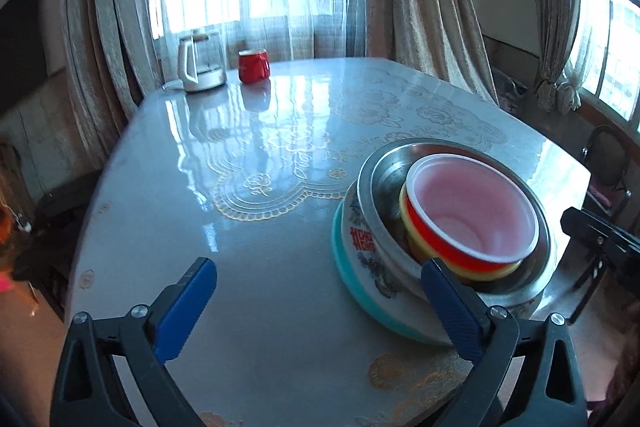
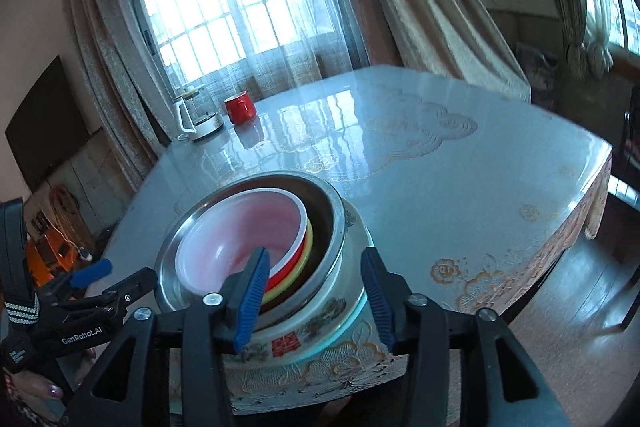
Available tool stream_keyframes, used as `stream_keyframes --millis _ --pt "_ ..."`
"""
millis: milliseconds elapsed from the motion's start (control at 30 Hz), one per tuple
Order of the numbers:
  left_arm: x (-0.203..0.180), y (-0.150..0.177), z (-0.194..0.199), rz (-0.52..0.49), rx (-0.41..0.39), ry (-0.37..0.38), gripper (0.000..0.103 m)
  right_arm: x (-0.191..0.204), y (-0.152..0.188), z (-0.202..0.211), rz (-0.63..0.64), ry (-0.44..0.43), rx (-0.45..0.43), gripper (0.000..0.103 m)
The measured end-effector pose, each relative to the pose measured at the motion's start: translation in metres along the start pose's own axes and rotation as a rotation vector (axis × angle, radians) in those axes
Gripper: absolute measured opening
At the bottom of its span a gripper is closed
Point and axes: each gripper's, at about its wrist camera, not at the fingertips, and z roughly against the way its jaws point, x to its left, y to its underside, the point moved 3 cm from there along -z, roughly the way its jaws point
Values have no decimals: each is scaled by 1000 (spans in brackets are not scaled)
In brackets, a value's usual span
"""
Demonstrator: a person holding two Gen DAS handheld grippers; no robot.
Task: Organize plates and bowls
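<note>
A stack of dishes stands near the table's front right corner: a teal plate (image 1: 352, 279) at the bottom, a white floral bowl (image 1: 368, 251) with red characters, a steel bowl (image 1: 384, 183), a yellow bowl (image 1: 412, 227) and a red bowl (image 1: 472, 211) with a pale inside. My left gripper (image 1: 320, 303) is open and empty, just left of the stack, its right finger against the floral bowl's side. My right gripper (image 2: 316, 291) is open above the stack's near rim, over the floral bowl (image 2: 320, 331), the steel bowl (image 2: 332, 223) and the red bowl (image 2: 240, 231).
A white kettle (image 1: 200, 61) and a red mug (image 1: 253, 65) stand at the table's far left corner. The glossy table (image 1: 260, 187) has a lace-patterned cover. Curtains and windows lie behind. A dark chair (image 1: 608, 167) stands to the right.
</note>
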Motion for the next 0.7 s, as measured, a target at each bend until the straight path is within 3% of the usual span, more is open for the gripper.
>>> stream_keyframes --millis 267,400,700 --pt "-2 25 10 -42 -20 -27 103 24 30 14 98 19 -15 73" --pt "2 32 10 -15 -1 11 103 33 49 12 137 40 11 75" --pt "-2 40 14 -22 -1 -6 103 30 66 13 115 32 42 75"
